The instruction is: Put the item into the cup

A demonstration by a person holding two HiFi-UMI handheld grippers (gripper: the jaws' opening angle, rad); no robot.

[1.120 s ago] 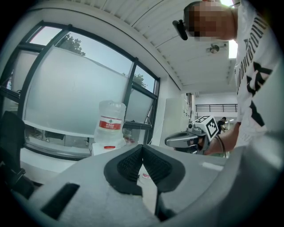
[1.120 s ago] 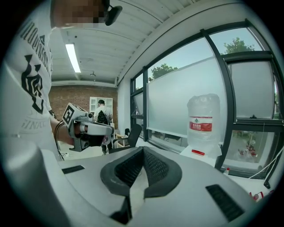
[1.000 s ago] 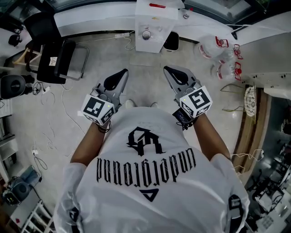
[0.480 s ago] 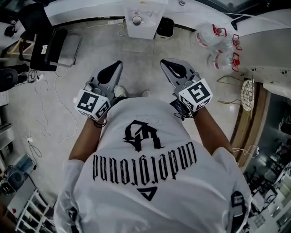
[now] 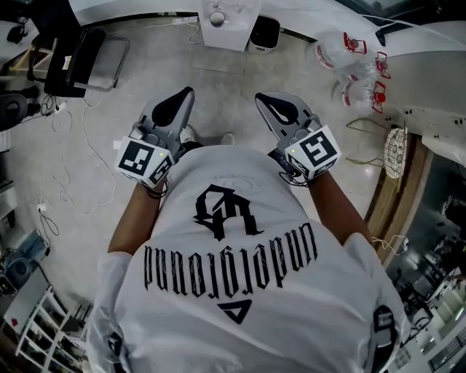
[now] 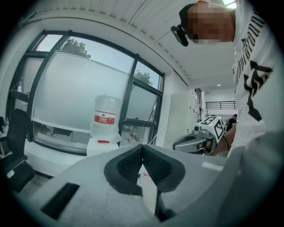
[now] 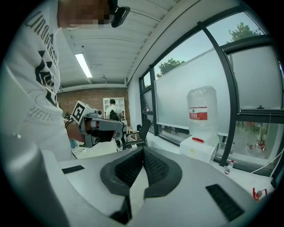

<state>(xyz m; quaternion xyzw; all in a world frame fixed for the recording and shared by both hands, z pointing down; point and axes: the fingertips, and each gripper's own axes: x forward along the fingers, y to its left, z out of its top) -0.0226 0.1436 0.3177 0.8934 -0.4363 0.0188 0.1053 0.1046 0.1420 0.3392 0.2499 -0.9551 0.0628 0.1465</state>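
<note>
Standing Empty-Jawed, With Item And Cup Unclear

At left, the grey plastic left gripper [image 5: 188, 95] has its jaws pressed together on nothing. The grey plastic right gripper [image 5: 262, 97] is likewise closed and bare. Well beyond the fingertips [image 5: 191, 92] stands a white cabinet [image 5: 227, 33] bearing a clear, red-labelled water bottle [image 6: 105, 117]. A small round thing [image 5: 217, 17] there may be the cup, but it is too small to tell. No item shows, so progress can't be judged.

White T-shirt [image 5: 240, 291] — black gothic lettering and emblem across it.

Left tool [image 5: 188, 93], right tool [image 5: 261, 97] higher in frame; white stand [image 5: 237, 30] nearer top edge.
</note>
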